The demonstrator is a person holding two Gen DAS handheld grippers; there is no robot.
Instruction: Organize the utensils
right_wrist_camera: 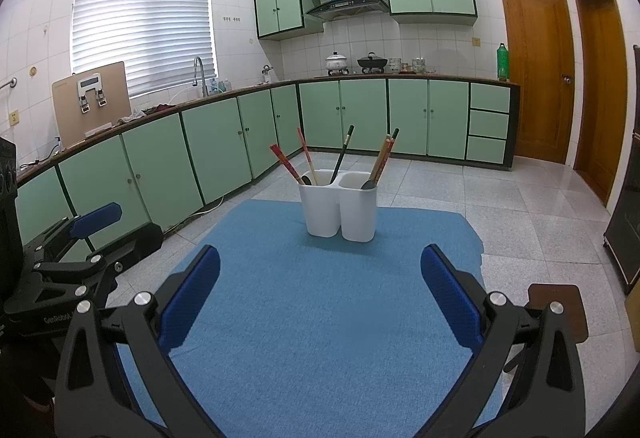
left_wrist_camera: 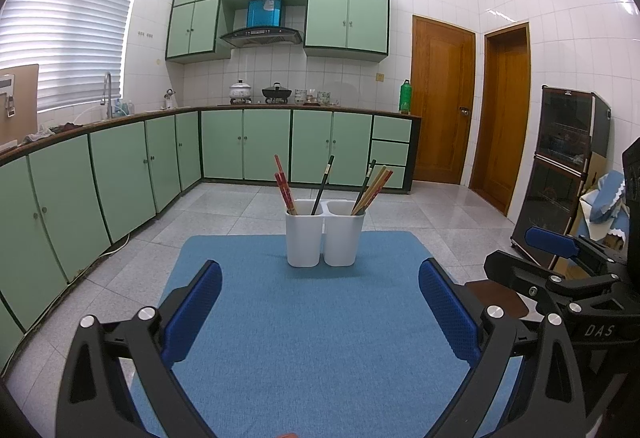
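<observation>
Jaws of both the left gripper (left_wrist_camera: 320, 308) and right gripper (right_wrist_camera: 320, 296) gape empty over the blue fabric mat (left_wrist_camera: 312, 318), while at twelve o'clock the white plastic two-compartment holder (left_wrist_camera: 325, 234) already carries red, black and tan chopsticks (left_wrist_camera: 370, 190) in both compartments, fitting either finished sorting or mixed sticks awaiting it.

white two-compartment holder (left_wrist_camera: 324, 238) upright on blue mat (left_wrist_camera: 312, 318), chopsticks (left_wrist_camera: 285, 190) leaning in both compartments

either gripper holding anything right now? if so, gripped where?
Nothing held. Left gripper and right gripper are both open over the blue mat, fingers apart with nothing between. All chopsticks sit in the white holder.
</observation>
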